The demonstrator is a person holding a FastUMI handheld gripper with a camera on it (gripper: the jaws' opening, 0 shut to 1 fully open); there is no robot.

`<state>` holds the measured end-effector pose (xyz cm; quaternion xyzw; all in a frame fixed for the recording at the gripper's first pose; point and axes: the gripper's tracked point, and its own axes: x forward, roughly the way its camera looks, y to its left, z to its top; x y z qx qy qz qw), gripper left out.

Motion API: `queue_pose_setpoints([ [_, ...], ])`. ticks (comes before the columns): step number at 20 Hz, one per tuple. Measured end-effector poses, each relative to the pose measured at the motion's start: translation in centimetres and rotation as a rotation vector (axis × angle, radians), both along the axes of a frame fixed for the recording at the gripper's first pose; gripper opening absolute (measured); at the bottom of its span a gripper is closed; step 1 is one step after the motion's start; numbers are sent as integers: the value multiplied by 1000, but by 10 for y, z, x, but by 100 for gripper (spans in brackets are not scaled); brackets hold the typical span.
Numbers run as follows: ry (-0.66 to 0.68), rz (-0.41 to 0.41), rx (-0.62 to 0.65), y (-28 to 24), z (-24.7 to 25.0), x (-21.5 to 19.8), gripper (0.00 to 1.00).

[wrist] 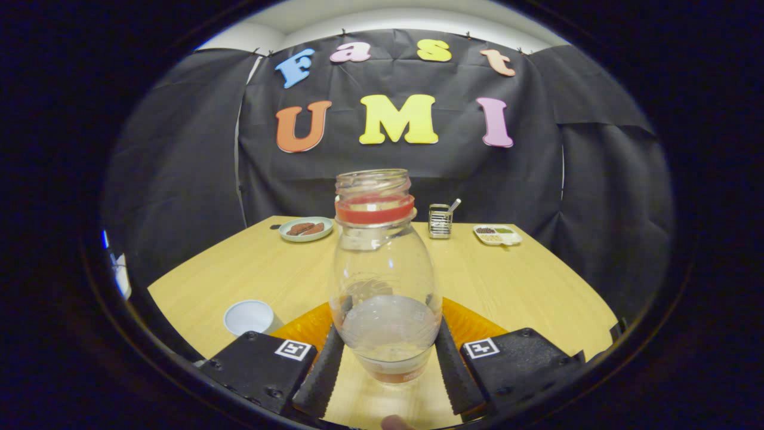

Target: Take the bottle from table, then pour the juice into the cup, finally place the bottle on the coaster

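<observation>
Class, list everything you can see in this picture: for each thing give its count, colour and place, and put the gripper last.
bottle: one, clear with red neck ring, upright between the fingers
coaster: one, orange, behind the bottle's base
cup: one, white, left of the coaster
table: one, light wood
plate: one, pale green, holding brown food, far left side
metal holder: one, silver, far middle
divided tray: one, white, far right side
gripper: one, both fingers pressing the bottle's sides

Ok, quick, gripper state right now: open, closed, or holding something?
Gripper: closed on the bottle, both jaws pressing its lower sides; bottle upright, above the orange coaster.
</observation>
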<state>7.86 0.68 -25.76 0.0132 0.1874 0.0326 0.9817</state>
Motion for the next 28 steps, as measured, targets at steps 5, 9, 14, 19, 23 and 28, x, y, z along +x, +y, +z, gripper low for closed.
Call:
queue_pose_setpoints([
  [5,14,48,-173,-7,9,-2,79],
  [9,15,61,-286,-12,21,2,78],
  [14,13,101,-468,-7,22,-3,79],
  [19,25,145,-664,-2,13,-5,79],
  [23,26,146,-859,-4,12,1,79],
  [28,30,169,-1085,-8,3,11,79],
])
